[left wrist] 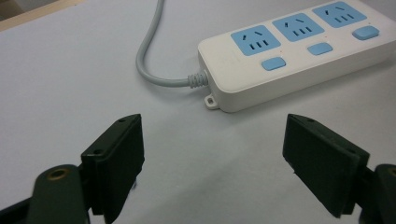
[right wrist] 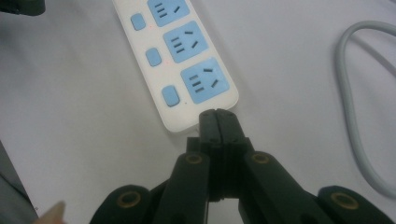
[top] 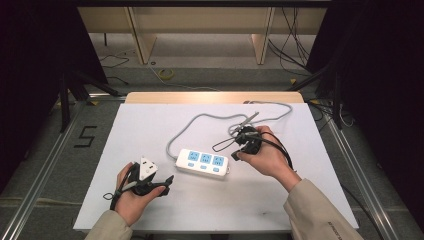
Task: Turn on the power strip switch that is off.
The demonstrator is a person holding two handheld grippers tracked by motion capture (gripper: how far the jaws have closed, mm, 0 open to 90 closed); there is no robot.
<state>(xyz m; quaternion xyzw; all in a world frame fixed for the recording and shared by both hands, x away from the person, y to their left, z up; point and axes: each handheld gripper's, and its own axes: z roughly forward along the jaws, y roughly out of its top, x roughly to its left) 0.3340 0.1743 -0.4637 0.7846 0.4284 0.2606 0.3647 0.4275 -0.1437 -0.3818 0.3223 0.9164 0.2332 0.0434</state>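
Your white plastic power strip with three blue sockets (top: 203,163) lies flat near the middle of the white-covered bench (top: 150,125), its grey round cable (top: 200,120) looping away toward the far edge. Your right gripper (right wrist: 217,114) has its jaws pressed together with nothing between them, and the closed tip sits at the short end of the strip farthest from the cable, touching it or just short of it. Your left gripper (left wrist: 212,140) rests low on the bench with its jaws wide apart and empty, aimed at the cable end of the strip but near rather than touching.

The step looks like nudging or steadying the strip from both ends. Keep the right tip low and centred on that end face, so the push runs along the strip's length and does not swing it. Bring the left jaws up to straddle the cable end squarely, staying clear of the small mounting tab (left wrist: 211,101), and close only once both pads face the strip's sides evenly.
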